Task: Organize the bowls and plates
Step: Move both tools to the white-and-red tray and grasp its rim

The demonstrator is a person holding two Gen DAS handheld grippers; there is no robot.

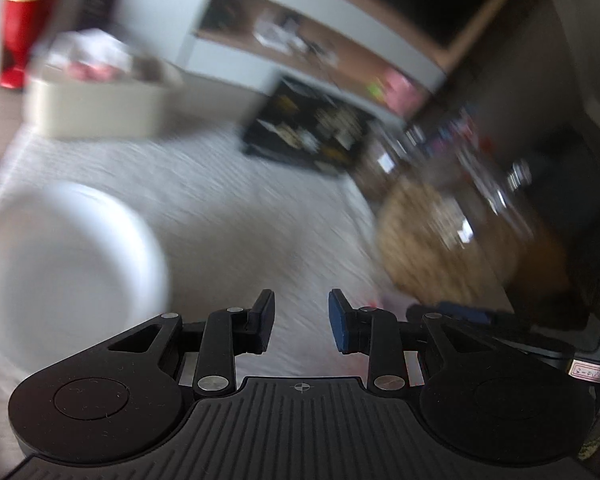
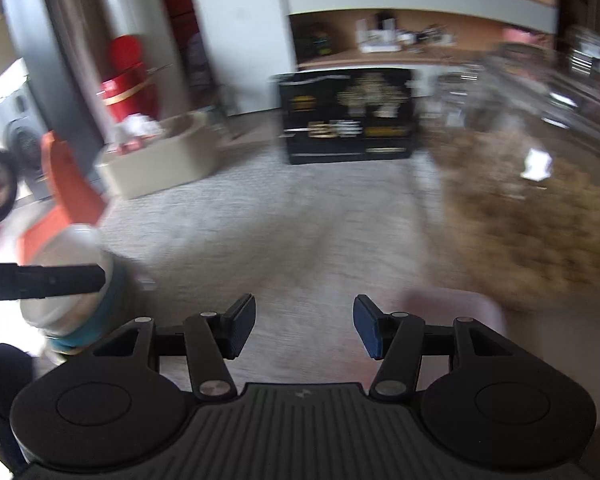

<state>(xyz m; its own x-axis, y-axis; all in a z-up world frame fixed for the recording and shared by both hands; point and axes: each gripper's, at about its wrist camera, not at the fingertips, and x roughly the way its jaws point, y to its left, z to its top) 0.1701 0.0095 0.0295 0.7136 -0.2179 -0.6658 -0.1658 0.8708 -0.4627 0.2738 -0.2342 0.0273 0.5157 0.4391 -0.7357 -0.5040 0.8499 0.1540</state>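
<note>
Here, both tongs hang empty over the grey worktop.
Left tongs [image 1: 301,322] and right tongs [image 2: 304,326] gape wide; a white bowl [image 1: 66,264] sits left of the left tongs.

Two wrist fisheyes, low over a grey cloth surface
Each faces forward along its own fingers; both share the black box [image 1: 306,130] [image 2: 348,114], beige tub [image 1: 96,108] [image 2: 160,156] and shelving behind.
</note>
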